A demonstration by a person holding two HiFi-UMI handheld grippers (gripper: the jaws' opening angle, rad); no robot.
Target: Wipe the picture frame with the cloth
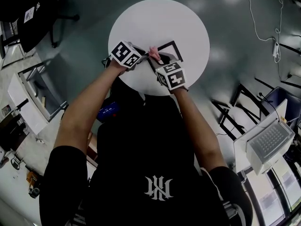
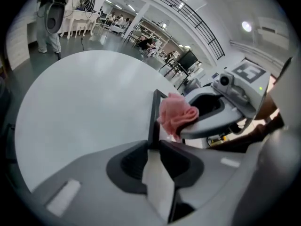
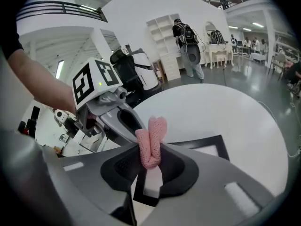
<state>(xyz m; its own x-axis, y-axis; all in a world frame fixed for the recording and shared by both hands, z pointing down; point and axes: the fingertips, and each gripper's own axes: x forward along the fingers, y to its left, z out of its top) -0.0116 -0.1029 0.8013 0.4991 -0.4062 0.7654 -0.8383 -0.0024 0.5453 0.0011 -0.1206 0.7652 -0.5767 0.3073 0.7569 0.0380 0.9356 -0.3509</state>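
A black picture frame (image 1: 173, 47) with a white inside lies on the round white table (image 1: 188, 22), near its front edge. My left gripper (image 1: 142, 57) is shut on the frame's edge (image 2: 153, 119), which runs in between its jaws. My right gripper (image 1: 158, 61) is shut on a bunched pink cloth (image 3: 150, 142), which sticks up from its jaws over the frame's corner (image 3: 209, 147). In the left gripper view the cloth (image 2: 176, 114) rests against the frame's right side, with the right gripper (image 2: 214, 114) behind it. The two grippers almost meet at the cloth (image 1: 154, 52).
A black office chair (image 1: 44, 13) stands left of the table. A white cable (image 1: 257, 29) runs over the floor on the right. Black stands (image 1: 235, 109) and a white desk with a device (image 1: 269, 145) are at lower right. A person with a backpack (image 3: 188, 44) stands far off.
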